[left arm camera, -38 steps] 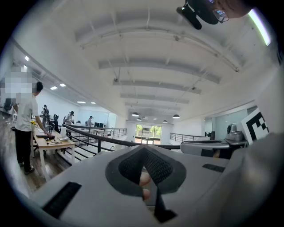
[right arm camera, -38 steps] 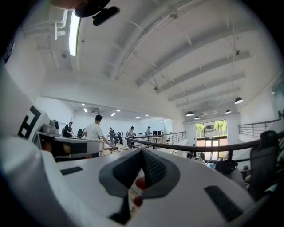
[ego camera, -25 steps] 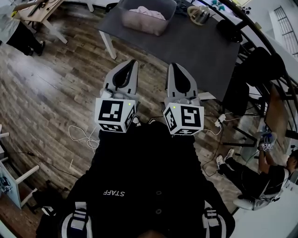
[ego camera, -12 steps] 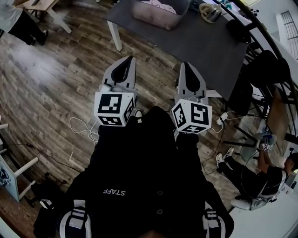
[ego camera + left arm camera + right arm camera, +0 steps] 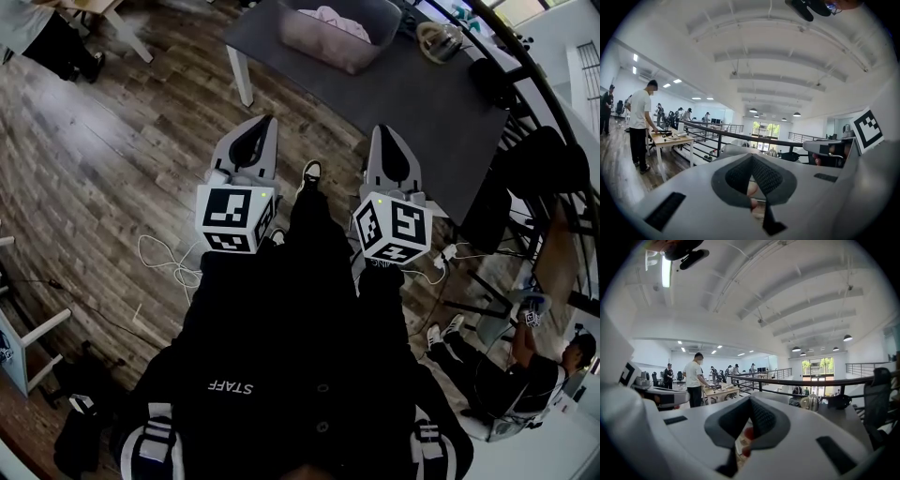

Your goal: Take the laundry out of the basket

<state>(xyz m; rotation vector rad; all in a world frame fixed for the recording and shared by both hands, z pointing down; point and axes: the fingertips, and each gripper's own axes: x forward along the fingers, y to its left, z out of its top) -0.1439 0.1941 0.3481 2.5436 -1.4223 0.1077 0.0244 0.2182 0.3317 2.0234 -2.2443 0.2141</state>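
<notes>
Here, shut and empty, well short of the basket (image 5: 322,44).
Head view: left gripper (image 5: 266,124) and right gripper (image 5: 382,131) side by side above the floor (image 5: 122,141), pink laundry (image 5: 332,19) in the basket ahead on the table (image 5: 422,94). Left gripper view: jaws together, nothing between. Right gripper view: same.

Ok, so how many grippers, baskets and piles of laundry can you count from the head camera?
Grippers: 2, the left gripper and the right gripper
Baskets: 1, the basket on the dark table
Laundry piles: 1, the pink laundry inside the basket
Total: 4
</notes>
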